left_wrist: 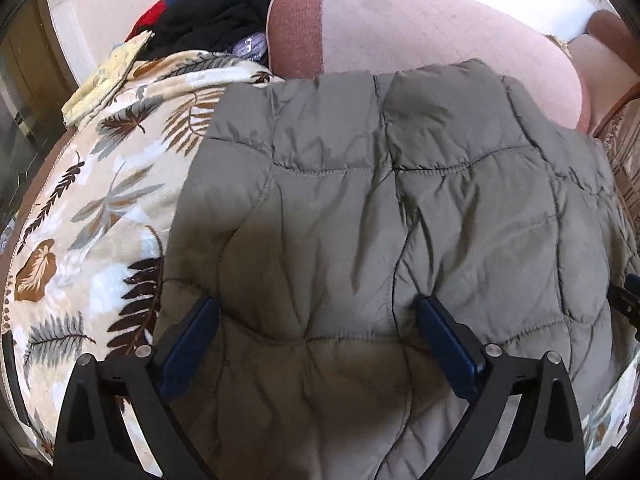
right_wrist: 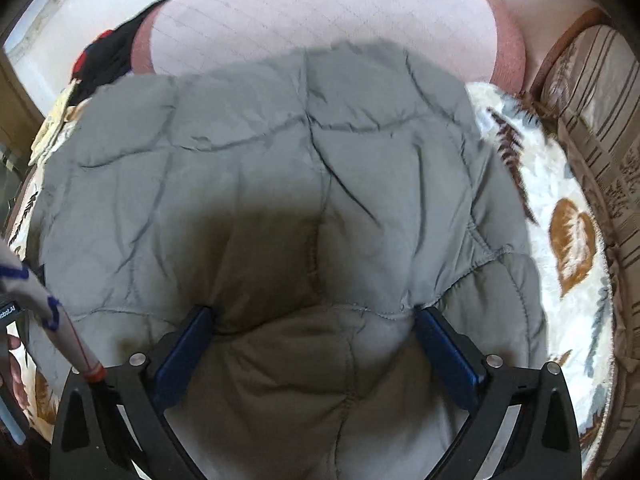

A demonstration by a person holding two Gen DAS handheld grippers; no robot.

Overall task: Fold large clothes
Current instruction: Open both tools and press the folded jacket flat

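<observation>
A grey quilted jacket lies spread flat over a leaf-patterned blanket that covers a bed or sofa; which of the two cannot be told. The jacket's far edge reaches a pink cushion that rises behind it. To the far left of the cushion sits a heap of dark clothes with a red patch, and a pale yellow cloth lies on the blanket's edge beside the heap. On the right a brown striped cushion stands against the blanket's border.

The left tool points steeply down at the near part of the jacket. Its blue-padded fingers stand spread wide and released, their tips close on the quilted fabric, with nothing gripped between them. A dark shadow falls on the jacket between the two fingers.

The right tool points down the same way over the jacket's near right part, close to a stitched seam at the garment's edge. Its jaws are likewise wide apart and released, the tips close on the fabric, whose puffy surface bulges between them without being clamped.

In the right wrist view, at the lower left, a sleeve with blue marks and part of a hand show beside the tool's black frame
</observation>
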